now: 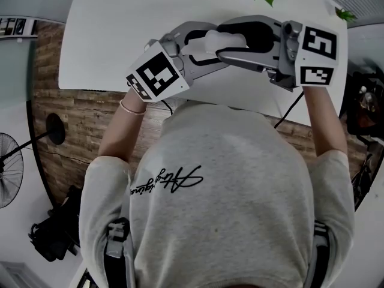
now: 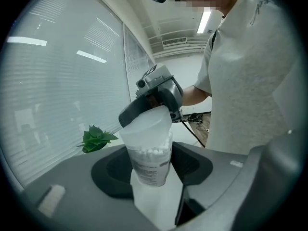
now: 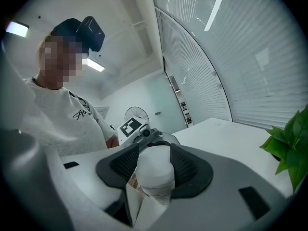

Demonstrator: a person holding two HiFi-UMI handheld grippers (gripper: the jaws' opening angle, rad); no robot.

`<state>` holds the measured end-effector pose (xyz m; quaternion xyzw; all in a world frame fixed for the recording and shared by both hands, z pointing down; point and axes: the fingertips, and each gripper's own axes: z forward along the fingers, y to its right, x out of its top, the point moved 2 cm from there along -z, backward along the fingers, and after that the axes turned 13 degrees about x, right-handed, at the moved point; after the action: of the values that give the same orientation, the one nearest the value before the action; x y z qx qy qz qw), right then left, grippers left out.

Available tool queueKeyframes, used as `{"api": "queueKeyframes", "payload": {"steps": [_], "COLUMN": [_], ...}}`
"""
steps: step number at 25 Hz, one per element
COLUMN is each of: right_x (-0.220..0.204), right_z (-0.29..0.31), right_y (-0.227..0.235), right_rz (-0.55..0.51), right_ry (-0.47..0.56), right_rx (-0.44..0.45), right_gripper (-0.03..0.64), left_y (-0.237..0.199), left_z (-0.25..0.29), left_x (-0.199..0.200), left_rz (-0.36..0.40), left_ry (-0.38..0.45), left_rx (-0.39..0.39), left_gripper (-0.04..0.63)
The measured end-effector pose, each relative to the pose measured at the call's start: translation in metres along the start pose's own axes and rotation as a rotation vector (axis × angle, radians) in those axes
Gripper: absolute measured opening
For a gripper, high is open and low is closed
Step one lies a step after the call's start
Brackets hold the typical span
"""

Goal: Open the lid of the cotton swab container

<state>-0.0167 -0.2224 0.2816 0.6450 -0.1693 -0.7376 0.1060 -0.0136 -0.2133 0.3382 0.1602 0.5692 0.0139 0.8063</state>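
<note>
The left gripper (image 2: 151, 167) has its jaws closed on the body of the cotton swab container (image 2: 148, 150), one dark pad pressing on each side. The clear tub stands up between them with its white swab tips packed under the rim. Beyond those jaws, on the container's far end, sits the translucent lid (image 2: 147, 121). The right gripper (image 3: 155, 177) pinches that lid from the opposite direction, its jaws part-way closed with the ribbed pads on either side of the cap. Seen along the right jaws, the lid fills the gap between them, the labelled body runs on past it, and the left gripper's marker cube (image 3: 129, 126) shows just behind. The two grippers therefore meet tip to tip on one container, held in the air above the white table (image 1: 120, 35). To the left of the left jaws lies a small green plant (image 2: 96, 138). Behind the right jaws, past the person's grey shirt (image 3: 62, 119), a standing fan (image 3: 135, 113) is seen against the far wall.
</note>
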Motion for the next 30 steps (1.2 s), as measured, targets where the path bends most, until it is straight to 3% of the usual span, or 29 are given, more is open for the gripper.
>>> {"api": "queueKeyframes", "payload": {"steps": [10, 21, 30], "right_x": [0.001, 0.01, 0.023], "right_z": [0.001, -0.003, -0.009], "right_y": [0.0, -0.001, 0.004], "right_rz": [-0.131, -0.179, -0.191], "right_ry": [-0.03, 0.002, 0.07], "right_rx": [-0.062, -0.114, -0.154], "right_gripper": [0.216, 0.212, 0.14], "left_y": [-0.003, 0.002, 0.002], "left_z": [0.002, 0.0, 0.001], "left_x": [-0.002, -0.005, -0.008], "left_rz": [-0.066, -0.083, -0.076], "left_ry": [-0.003, -0.013, -0.025], "left_rx": [-0.003, -0.011, -0.01], "left_gripper": [0.23, 0.23, 0.23]}}
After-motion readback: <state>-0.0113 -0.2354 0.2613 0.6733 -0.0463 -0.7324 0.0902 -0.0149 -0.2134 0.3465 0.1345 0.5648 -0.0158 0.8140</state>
